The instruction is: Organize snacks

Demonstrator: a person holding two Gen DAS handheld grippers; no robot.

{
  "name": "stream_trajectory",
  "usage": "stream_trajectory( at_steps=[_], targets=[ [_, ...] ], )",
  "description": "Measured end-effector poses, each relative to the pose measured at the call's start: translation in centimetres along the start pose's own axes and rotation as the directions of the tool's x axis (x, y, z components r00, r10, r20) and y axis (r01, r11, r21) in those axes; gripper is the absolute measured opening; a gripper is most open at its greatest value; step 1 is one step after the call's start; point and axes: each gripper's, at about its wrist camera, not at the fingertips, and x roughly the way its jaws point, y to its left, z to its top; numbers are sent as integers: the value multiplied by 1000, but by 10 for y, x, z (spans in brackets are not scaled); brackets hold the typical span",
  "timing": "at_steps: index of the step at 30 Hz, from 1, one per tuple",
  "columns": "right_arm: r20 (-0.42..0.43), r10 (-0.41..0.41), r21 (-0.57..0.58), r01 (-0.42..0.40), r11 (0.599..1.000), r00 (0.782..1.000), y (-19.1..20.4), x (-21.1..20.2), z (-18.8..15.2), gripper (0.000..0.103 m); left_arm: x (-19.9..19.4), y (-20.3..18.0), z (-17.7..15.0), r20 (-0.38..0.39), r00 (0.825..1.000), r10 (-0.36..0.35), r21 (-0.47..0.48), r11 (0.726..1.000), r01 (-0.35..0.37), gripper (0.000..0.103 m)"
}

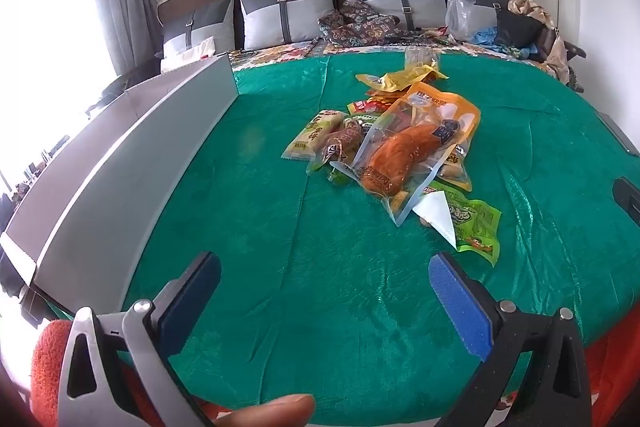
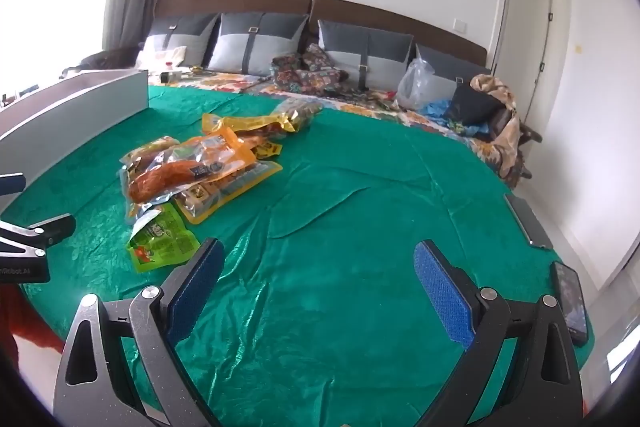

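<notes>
A heap of snack packets [image 1: 404, 147] lies on the green cloth [image 1: 280, 267], topped by a clear pouch with an orange piece of meat [image 1: 400, 159]. A green packet [image 1: 476, 227] sits at the heap's near edge. My left gripper [image 1: 324, 275] hovers in front of the heap, open, nothing between its blue pads. In the right wrist view the same heap [image 2: 192, 171] is at the left, with the green packet [image 2: 164, 239] nearest. My right gripper [image 2: 318, 263] is open and empty over bare cloth to the right of the heap. The left gripper's fingers [image 2: 52, 227] show at the left edge.
A grey-white open box [image 1: 132, 163] stands along the left side of the cloth, also visible as the box [image 2: 80, 103]. Two phones [image 2: 572, 303] lie at the right edge. Pillows [image 1: 288, 11], a plastic bag [image 1: 460, 15] and clothes crowd the headboard end.
</notes>
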Motion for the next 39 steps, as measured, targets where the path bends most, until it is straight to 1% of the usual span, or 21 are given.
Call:
stream_trajectory(
  at_steps=[3, 7, 9, 13, 35, 39],
  targets=[
    [-3, 1, 1, -1, 1000, 1000, 0, 0, -1, 97, 1, 1, 0, -4, 1000, 2, 0, 1000, -2, 103],
    [-9, 3, 1, -3, 1000, 1000, 0, 1, -1, 97, 16, -3, 4, -11, 1000, 3, 5, 1000, -3, 103],
    [-9, 3, 0, -3, 1000, 1000, 1, 1, -1, 97, 7, 1, -3, -17, 1000, 4, 8, 1000, -4, 103],
    [-11, 4, 0, -4, 1000, 1000, 1, 2, -2, 97, 7, 1, -3, -20, 1000, 1, 5, 1000, -1, 103],
    [-17, 9, -1, -9, 1000, 1000, 3, 5, -3, 97, 23, 8, -9, -78, 997, -11, -20, 1000, 9, 103],
    [-18, 9, -1, -9, 1000, 1000, 3, 5, -3, 97, 26, 11, -9, -88, 996, -23, -40, 999, 19, 103]
  ],
)
